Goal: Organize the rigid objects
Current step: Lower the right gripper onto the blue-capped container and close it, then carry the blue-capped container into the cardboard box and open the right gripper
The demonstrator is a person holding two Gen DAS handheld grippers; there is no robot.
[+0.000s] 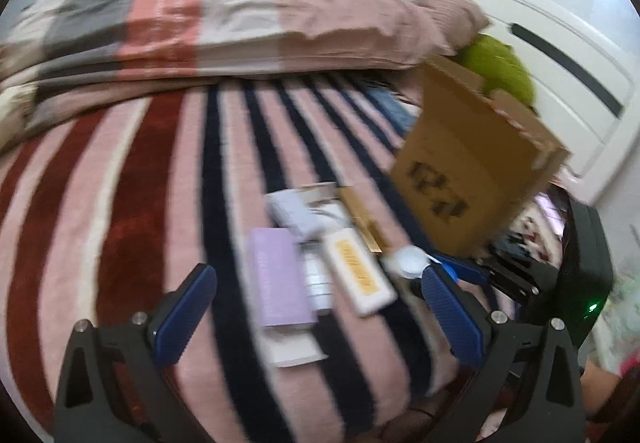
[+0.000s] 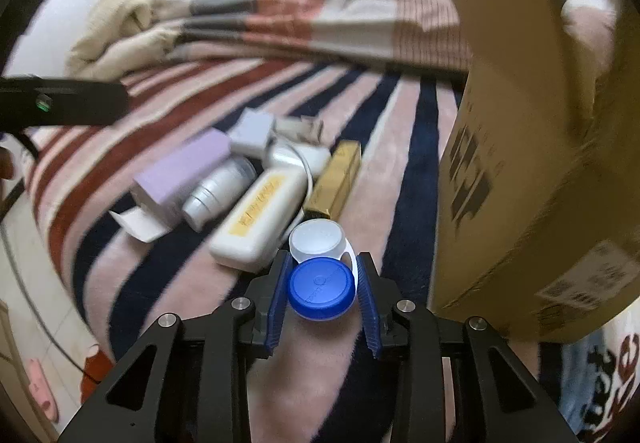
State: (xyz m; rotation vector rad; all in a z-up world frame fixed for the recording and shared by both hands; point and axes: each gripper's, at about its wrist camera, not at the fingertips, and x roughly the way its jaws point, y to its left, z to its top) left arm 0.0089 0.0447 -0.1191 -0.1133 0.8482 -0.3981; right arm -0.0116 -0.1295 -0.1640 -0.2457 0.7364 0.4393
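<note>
My right gripper [image 2: 322, 283] is shut on a contact lens case with a blue cap [image 2: 322, 288] and a white cap [image 2: 317, 241], just above the striped blanket. Ahead of it lie a white bottle with a yellow label [image 2: 262, 217], a silver bottle [image 2: 220, 189], a lilac box [image 2: 184, 171], a gold box [image 2: 336, 179] and a grey box [image 2: 253, 133]. My left gripper [image 1: 316, 303] is open and empty, low over the lilac box [image 1: 278, 277] and white bottle [image 1: 358, 273]. A cardboard box [image 1: 474, 167] stands at right, close beside my right gripper [image 1: 448, 271].
The striped blanket [image 1: 140, 203] covers the bed, with a folded duvet [image 1: 224, 23] at the back. A green plush [image 1: 500, 63] lies behind the cardboard box [image 2: 532, 147]. A white headboard [image 1: 560, 55] is at far right. The bed's edge and the floor [image 2: 36, 323] are at left.
</note>
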